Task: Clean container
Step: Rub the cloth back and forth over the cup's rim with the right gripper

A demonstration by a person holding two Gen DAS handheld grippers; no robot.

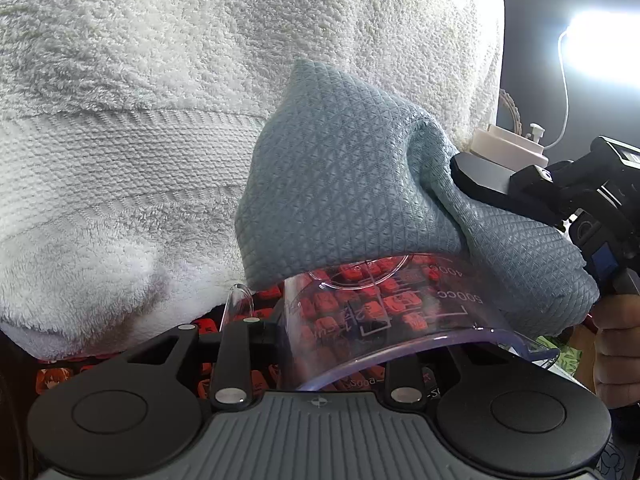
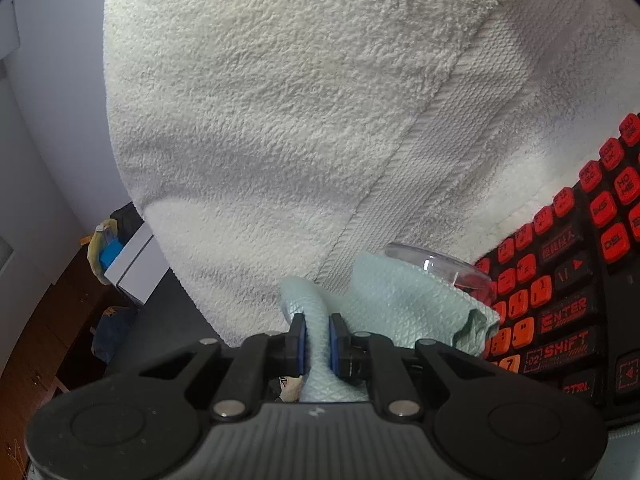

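A clear plastic measuring cup [image 1: 392,316] with printed volume marks lies on its side in my left gripper [image 1: 320,344], which is shut on its rim close to the camera. A blue-grey waffle cloth [image 1: 344,200] is pushed into the cup's mouth. My right gripper [image 1: 516,188] comes in from the right, shut on that cloth. In the right wrist view, the right gripper [image 2: 317,340] pinches a fold of the cloth [image 2: 400,304] between blue pads [image 2: 300,344], and the cup's clear rim [image 2: 440,264] shows just beyond.
A large white terry towel [image 1: 160,120] fills the background in both views [image 2: 280,120]. A black keyboard with red keys [image 2: 560,288] lies at the right. A bright lamp [image 1: 600,48] and a white device with a cable [image 1: 508,144] stand at the far right.
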